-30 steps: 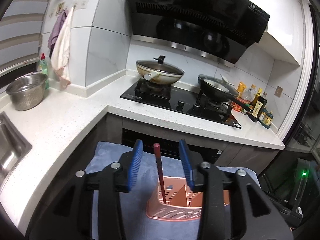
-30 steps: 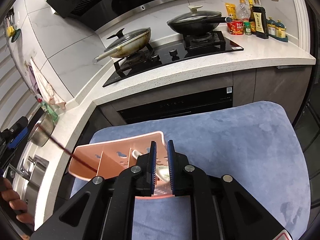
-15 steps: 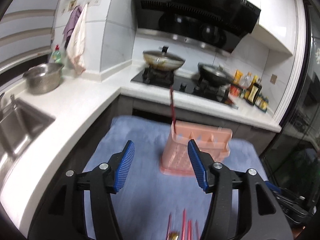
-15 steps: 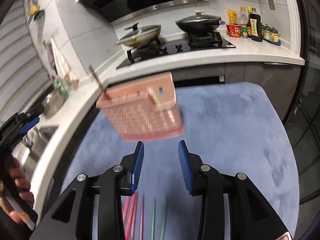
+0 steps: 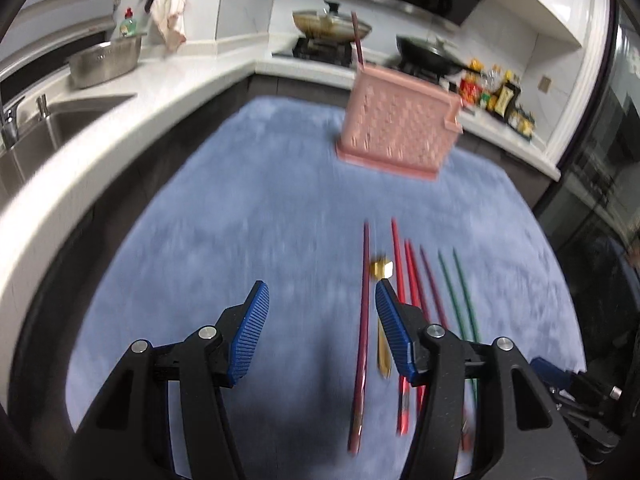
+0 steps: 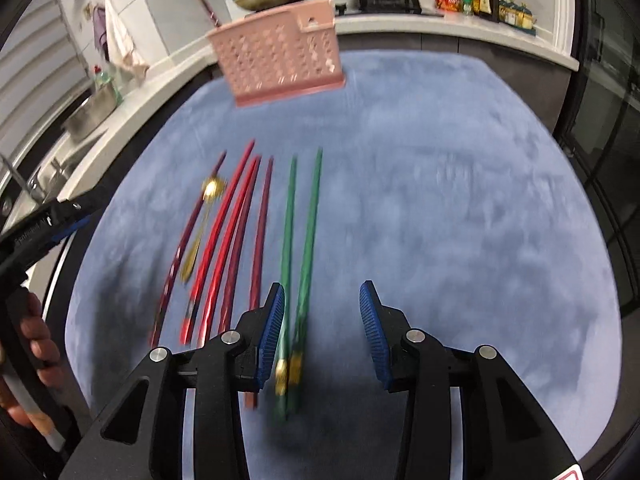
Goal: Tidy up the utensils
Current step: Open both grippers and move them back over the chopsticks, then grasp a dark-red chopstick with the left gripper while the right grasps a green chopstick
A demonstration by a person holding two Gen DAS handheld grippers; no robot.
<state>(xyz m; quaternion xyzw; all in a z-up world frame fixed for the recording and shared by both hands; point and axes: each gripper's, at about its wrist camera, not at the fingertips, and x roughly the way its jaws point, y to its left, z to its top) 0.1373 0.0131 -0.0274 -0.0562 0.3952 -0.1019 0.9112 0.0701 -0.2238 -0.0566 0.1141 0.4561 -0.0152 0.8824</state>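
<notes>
A pink perforated utensil basket (image 5: 400, 128) stands at the far side of a blue mat (image 5: 248, 216), with one dark red chopstick (image 5: 357, 42) upright in it; it also shows in the right wrist view (image 6: 282, 58). Several red, maroon and green chopsticks (image 6: 240, 232) and a gold spoon (image 6: 200, 224) lie in a row on the mat (image 6: 440, 200). My left gripper (image 5: 320, 332) is open and empty, above the leftmost maroon chopstick (image 5: 362, 320). My right gripper (image 6: 322, 332) is open and empty, over the green chopsticks' (image 6: 304, 240) near ends.
A white L-shaped counter (image 5: 132, 92) wraps the left and back, with a sink (image 5: 48, 128), a steel bowl (image 5: 104, 64), two lidded pans on a hob (image 5: 332, 28) and sauce bottles (image 5: 496, 96). The left gripper's body and a hand (image 6: 32, 320) show at left.
Both grippers have pulled back and down from the basket toward the near side of the mat. The right gripper has opened wide and let go of the basket. The chopstick row has come into view.
</notes>
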